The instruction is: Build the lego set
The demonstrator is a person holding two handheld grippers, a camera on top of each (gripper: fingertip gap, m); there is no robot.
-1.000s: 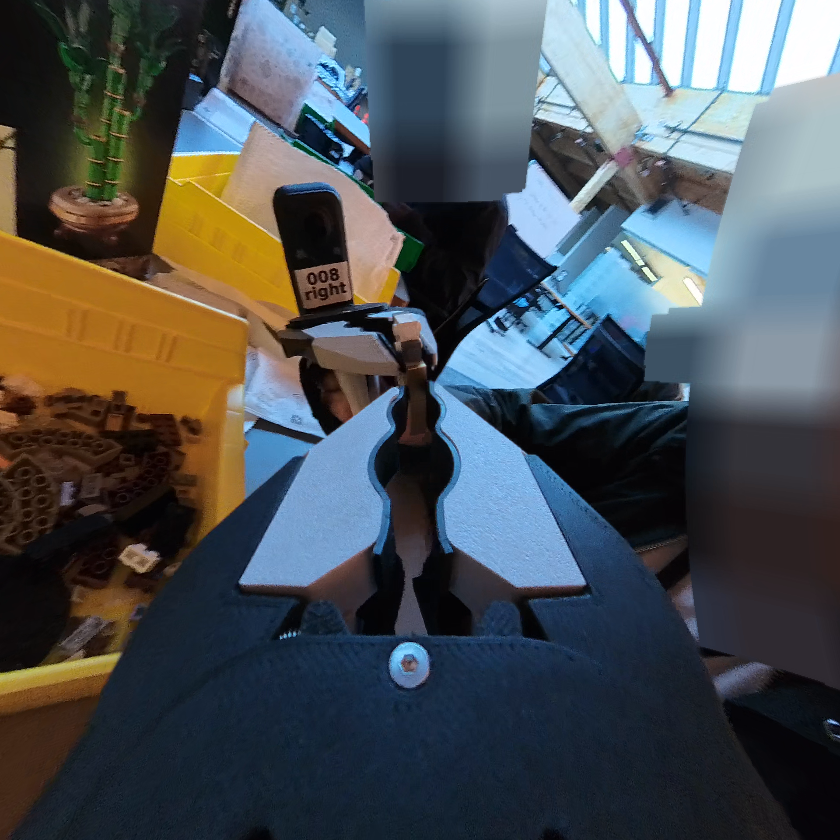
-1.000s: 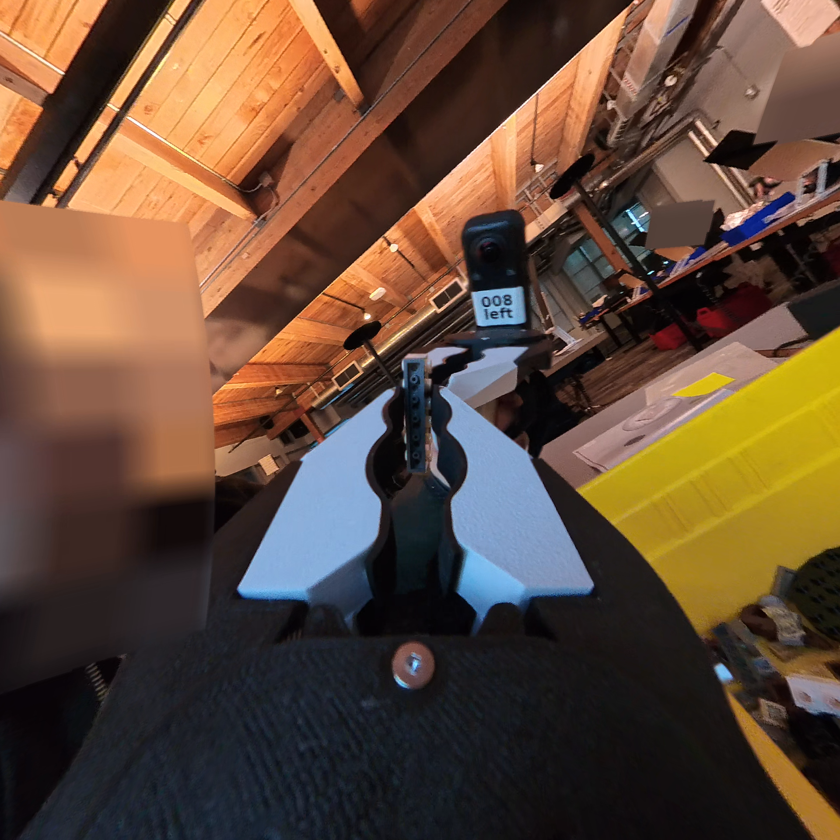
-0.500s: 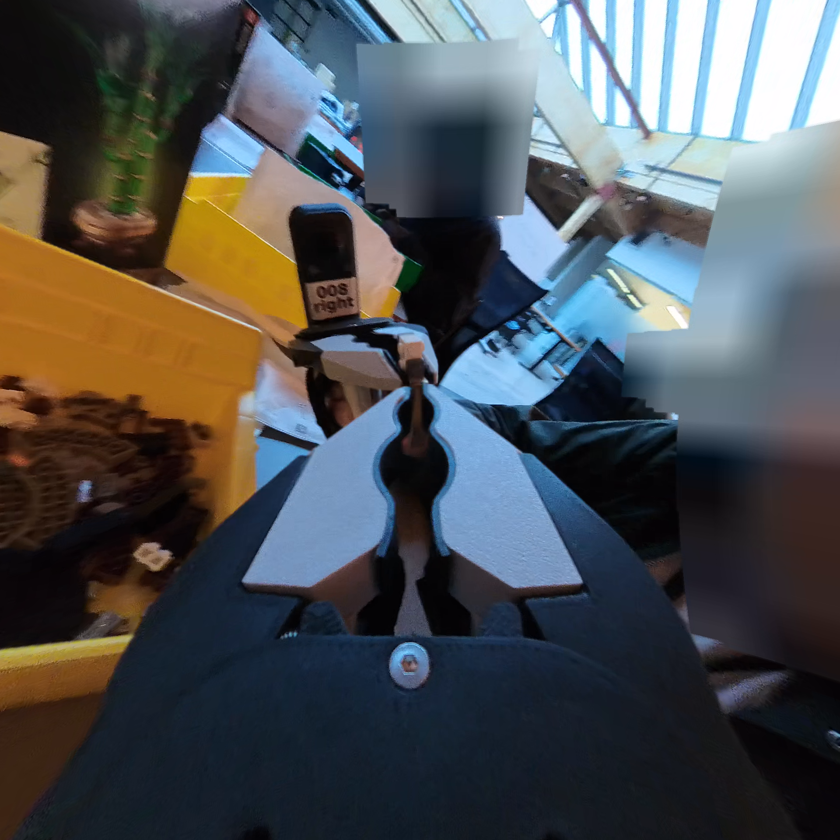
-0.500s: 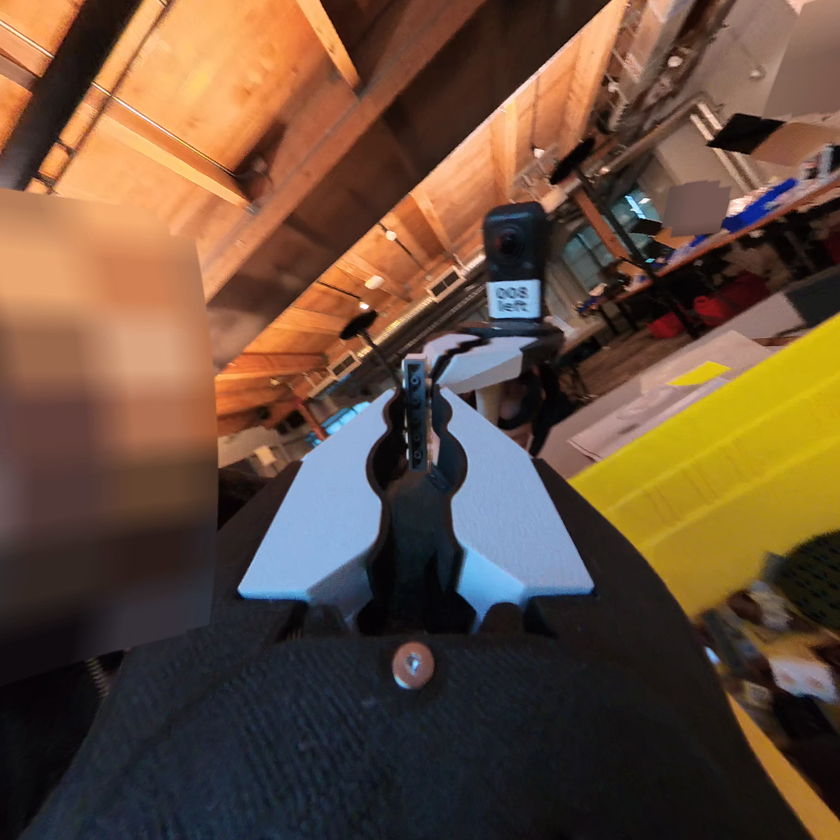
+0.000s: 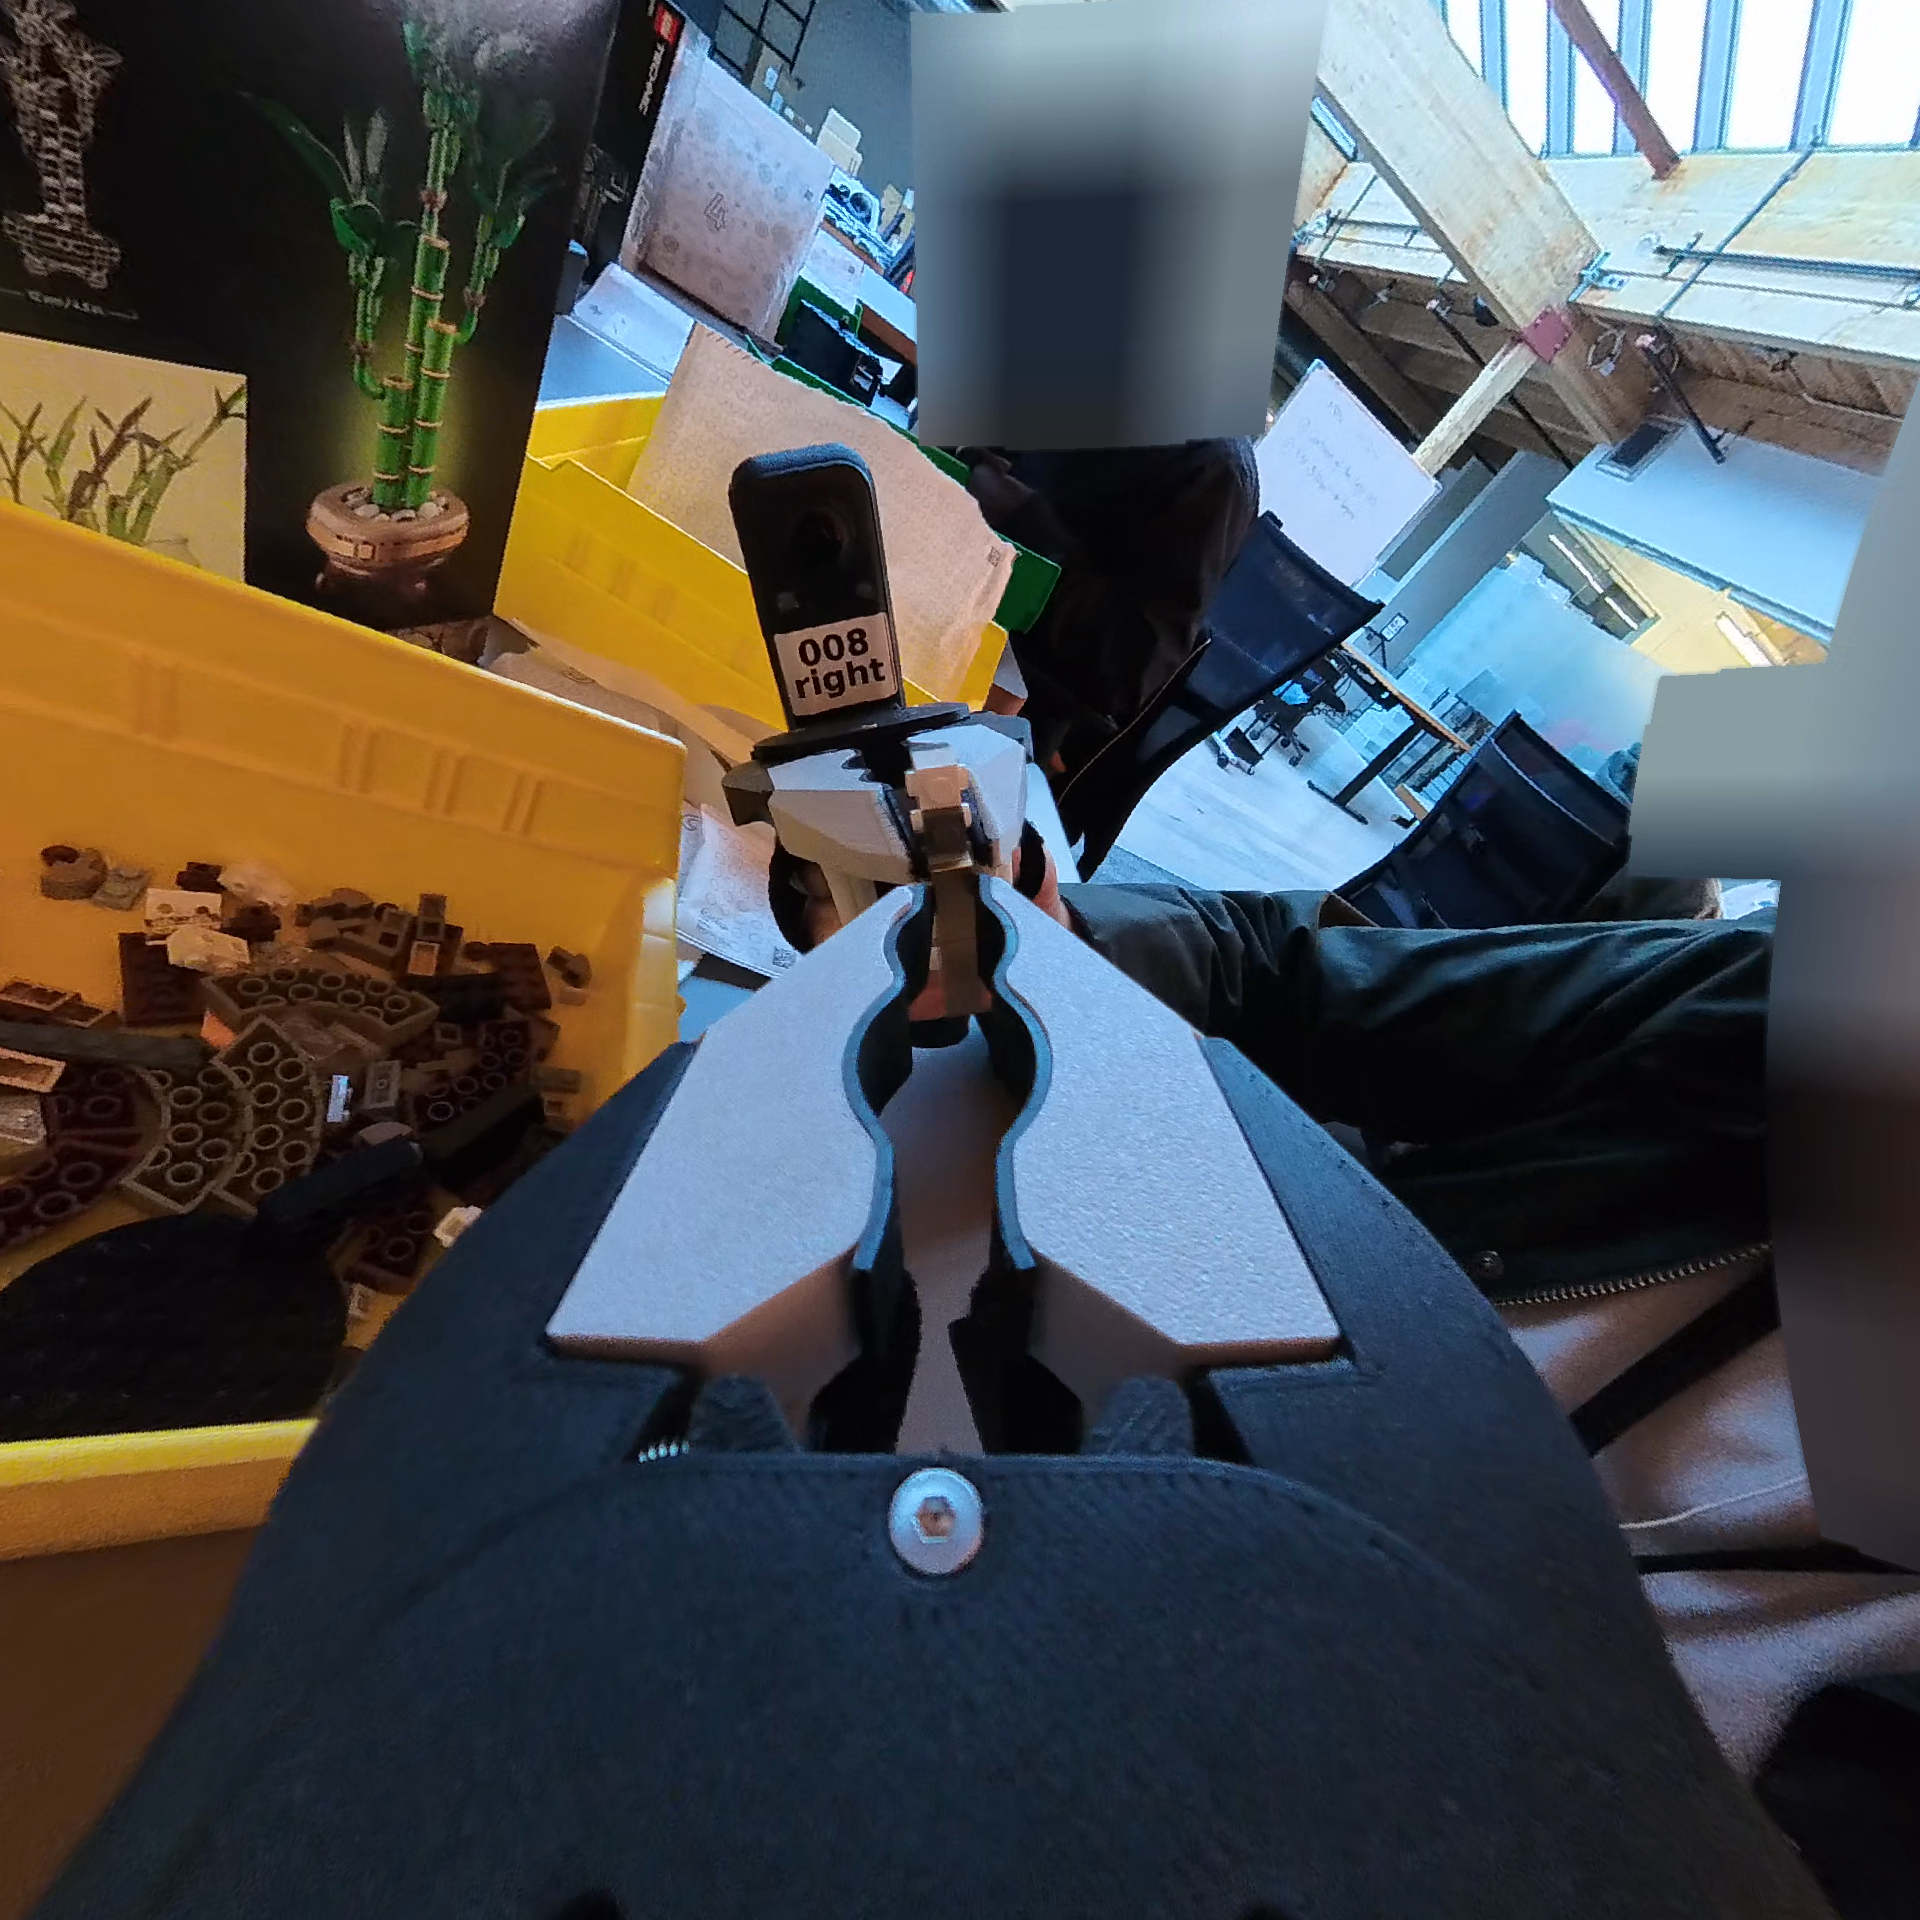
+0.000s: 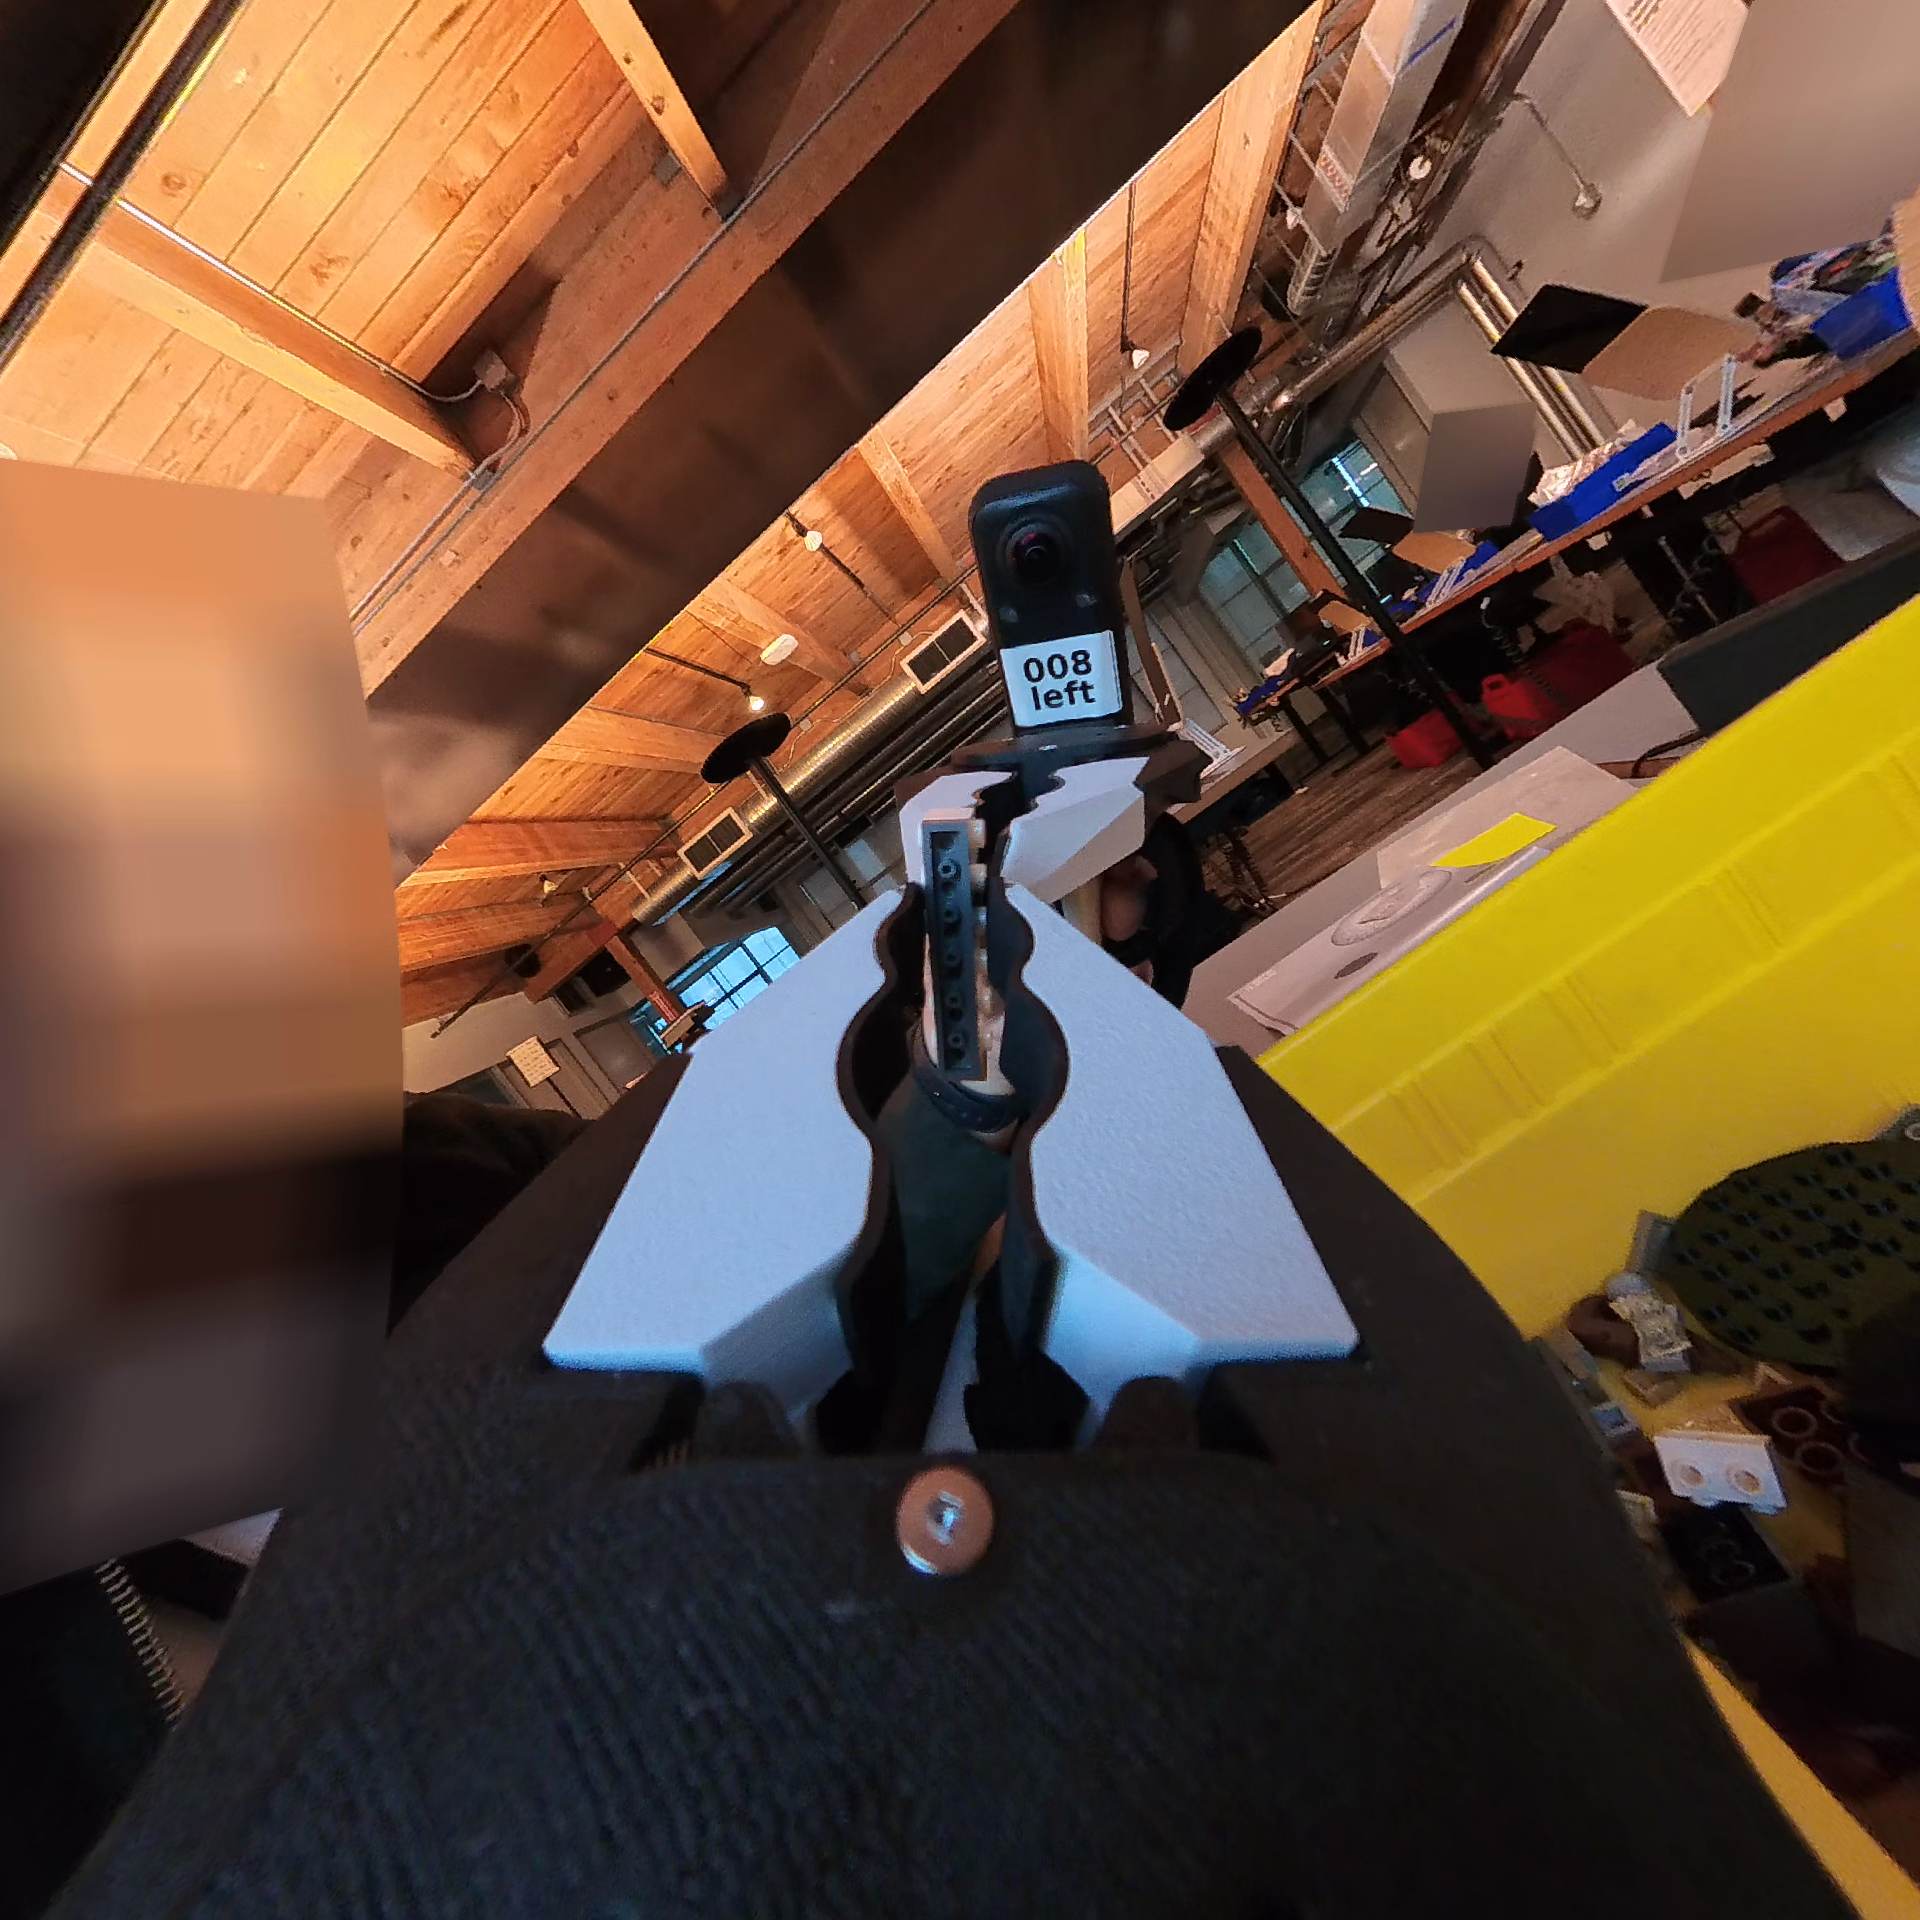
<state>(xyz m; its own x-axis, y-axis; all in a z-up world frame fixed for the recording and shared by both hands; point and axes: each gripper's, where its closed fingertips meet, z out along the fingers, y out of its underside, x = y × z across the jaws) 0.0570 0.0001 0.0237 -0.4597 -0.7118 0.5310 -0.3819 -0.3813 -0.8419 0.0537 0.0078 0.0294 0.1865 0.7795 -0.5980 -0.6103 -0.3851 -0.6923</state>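
My left gripper (image 5: 951, 909) is shut on a small brown lego piece (image 5: 954, 961), held in the air. My right gripper (image 6: 956, 920) is shut on a long dark grey lego plate (image 6: 951, 966), seen from its hollow underside. The two grippers face each other tip to tip. In the left wrist view the right gripper (image 5: 935, 821) shows just beyond my fingertips with the plate's end (image 5: 940, 826) toward me. In the right wrist view the left gripper (image 6: 1039, 821) sits right behind the plate's far end. Whether the two pieces touch is hidden.
A yellow bin (image 5: 332, 748) with several dark loose lego pieces (image 5: 312, 1039) and a black round plate (image 5: 156, 1330) stands at the left; it shows at the right in the right wrist view (image 6: 1610, 987). A lego box (image 5: 395, 312) stands behind it. A person's dark green sleeve (image 5: 1455, 1039) lies to the right. My two grippers' fingertips are within a few centimetres of each other.
Both grippers stay shut on their pieces and tip to tip. The left gripper's view has swung a little back toward the bin, and the right gripper looks slightly nearer.
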